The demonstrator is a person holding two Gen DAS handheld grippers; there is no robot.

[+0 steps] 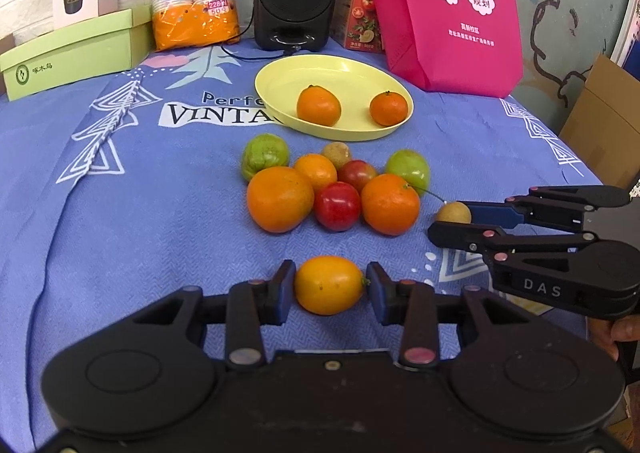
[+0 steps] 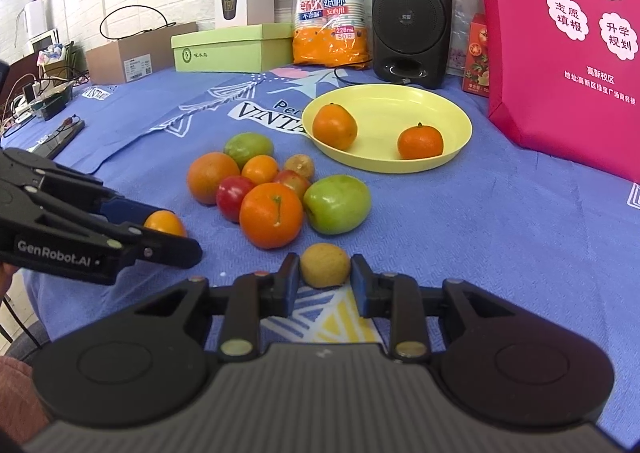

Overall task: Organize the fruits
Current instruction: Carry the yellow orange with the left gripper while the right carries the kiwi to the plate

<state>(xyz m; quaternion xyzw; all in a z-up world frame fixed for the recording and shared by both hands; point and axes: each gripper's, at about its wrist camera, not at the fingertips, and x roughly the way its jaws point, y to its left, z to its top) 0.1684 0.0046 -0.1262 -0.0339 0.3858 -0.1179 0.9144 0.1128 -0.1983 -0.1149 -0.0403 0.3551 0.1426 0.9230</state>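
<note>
Jaws of the left gripper (image 1: 330,285) stand narrow around a yellow-orange kumquat-like fruit (image 1: 329,285), pads touching or nearly touching its sides. Right gripper (image 2: 325,271) pinches a small tan longan (image 2: 325,265), apparently gripped. Beyond both sets of fingertips lies the fruit pile (image 1: 334,189), and farther on the yellow plate (image 1: 280,81) with two mandarins (image 1: 319,105).

Two oranges (image 1: 318,105) (image 1: 388,108) on the far plate (image 1: 288,73), three more (image 1: 280,199) (image 1: 316,171) (image 1: 390,205) in the pile. Two green fruits (image 1: 265,155) (image 1: 408,169), two red fruits (image 1: 337,205) (image 1: 357,173). One tan fruit (image 1: 337,153) far in the pile, another (image 1: 453,213) near right. One yellow fruit (image 1: 329,285) nearest.
</note>
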